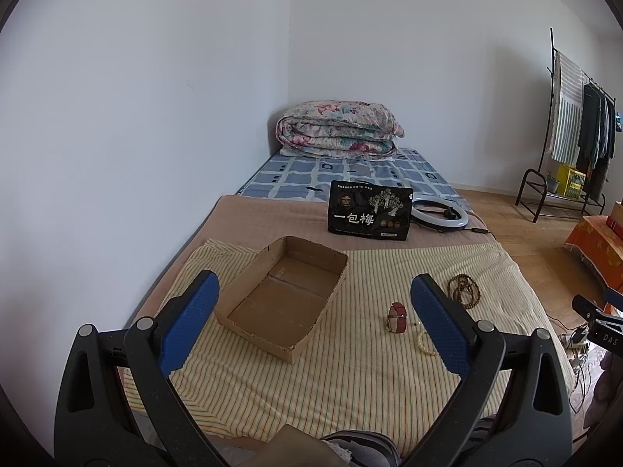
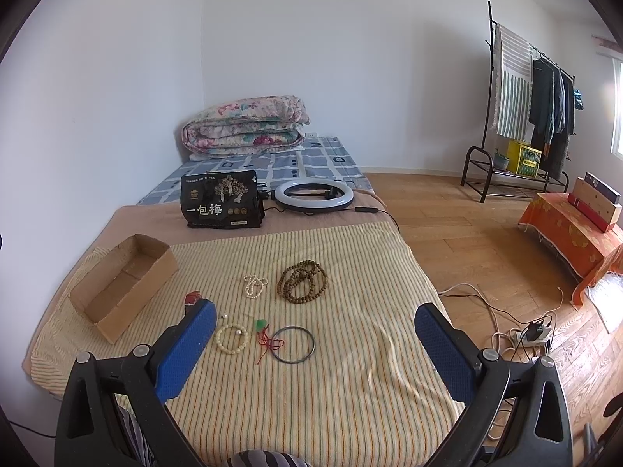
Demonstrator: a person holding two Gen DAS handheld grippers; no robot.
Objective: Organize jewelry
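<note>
Views: from the right wrist we see the whole spread of jewelry on the striped cloth (image 2: 350,350); the left wrist shows mainly the cardboard box (image 1: 280,295), the red watch (image 1: 397,317) and part of the brown bead necklace (image 1: 465,292).
Right view only: white pearl strand (image 2: 255,286), cream bead bracelet (image 2: 231,337), dark bangle (image 2: 293,344), green pendant on red cord (image 2: 261,327) — all lying near one another, ahead of the gripper.
Left view only: the box's bare floor, seen from above.
Box: open-topped, at the cloth's left side; its long axis runs from near edge toward the black snack bag (image 2: 222,202), slightly slanted.
Brown bead necklace: coiled in loops, beyond the bangle, just right of the pearl strand.
Watch: standing on its strap loop between box and bracelet.
Left gripper (image 1: 313,323): jaws spread wide, holding nothing, hovering over the box's near end.
Right gripper (image 2: 315,344): jaws equally wide, touching nothing, above the bracelet and bangle.
</note>
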